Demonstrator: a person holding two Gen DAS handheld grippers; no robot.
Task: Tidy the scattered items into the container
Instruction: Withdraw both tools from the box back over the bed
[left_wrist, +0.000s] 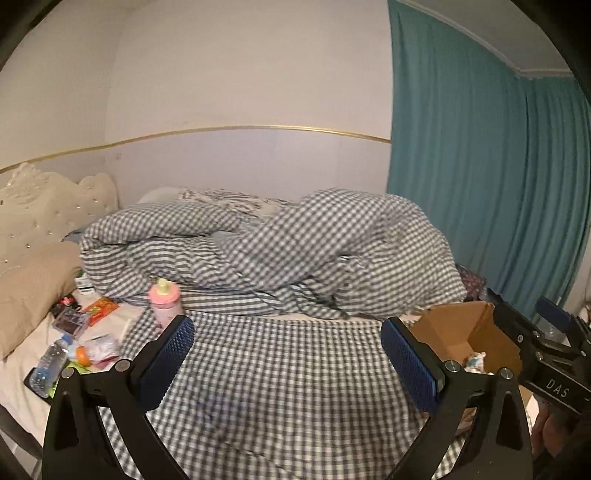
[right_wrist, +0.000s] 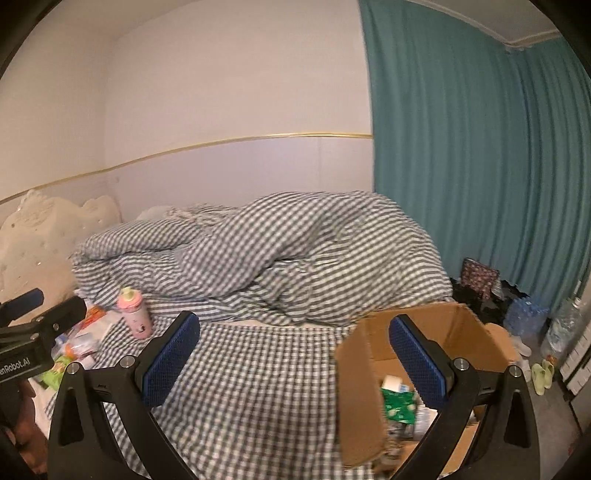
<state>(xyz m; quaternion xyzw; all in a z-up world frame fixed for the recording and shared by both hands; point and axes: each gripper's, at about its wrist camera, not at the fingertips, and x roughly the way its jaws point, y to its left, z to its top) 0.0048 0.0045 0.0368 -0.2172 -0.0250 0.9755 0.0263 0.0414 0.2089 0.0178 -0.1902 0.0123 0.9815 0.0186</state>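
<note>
A cardboard box (right_wrist: 364, 391) stands on the bed at the right, holding a green packet (right_wrist: 399, 402) and other small items; the left wrist view shows the box (left_wrist: 469, 332) too. My right gripper (right_wrist: 295, 354) is open and empty, its right finger over the box. My left gripper (left_wrist: 286, 354) is open and empty above the checked sheet. A pink bottle (left_wrist: 165, 301) stands upright just beyond its left finger. A clear water bottle (left_wrist: 50, 363), an orange packet (left_wrist: 99, 309) and other small items lie at the far left.
A rumpled grey-checked duvet (left_wrist: 295, 247) fills the middle of the bed. A beige pillow (left_wrist: 33, 288) and a cream headboard (left_wrist: 44, 203) are at the left. Teal curtains (right_wrist: 480, 166) hang at the right, with water bottles (right_wrist: 524, 317) and green slippers (right_wrist: 541, 374) on the floor.
</note>
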